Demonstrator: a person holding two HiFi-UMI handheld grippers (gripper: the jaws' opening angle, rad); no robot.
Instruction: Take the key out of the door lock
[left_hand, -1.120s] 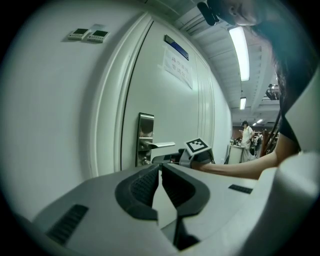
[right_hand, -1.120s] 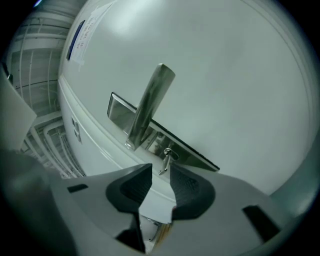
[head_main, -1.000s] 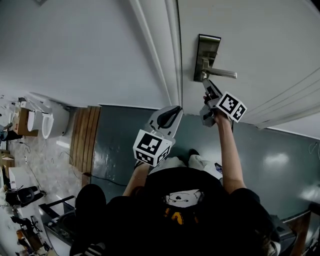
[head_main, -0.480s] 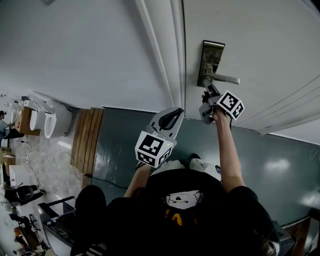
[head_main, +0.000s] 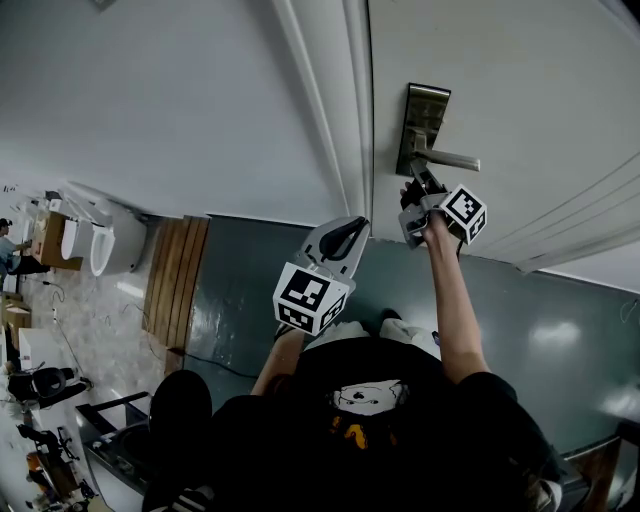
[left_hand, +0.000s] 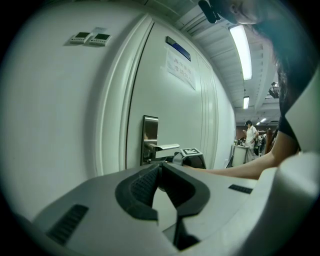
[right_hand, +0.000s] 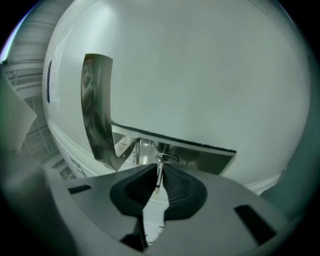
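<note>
Only its own view shows the right tool (right_hand: 159, 169) pinching the key (right_hand: 158, 177).

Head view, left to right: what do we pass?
White toilet → wooden slats → left gripper → right gripper, fingers shut on the key. Lock plate left out: it overlaps the right gripper.

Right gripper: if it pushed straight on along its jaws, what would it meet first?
The right gripper is shut on the key. Straight ahead is the lock plate, just under the handle, so it would likely hit that plate first, though depth is unclear.
</note>
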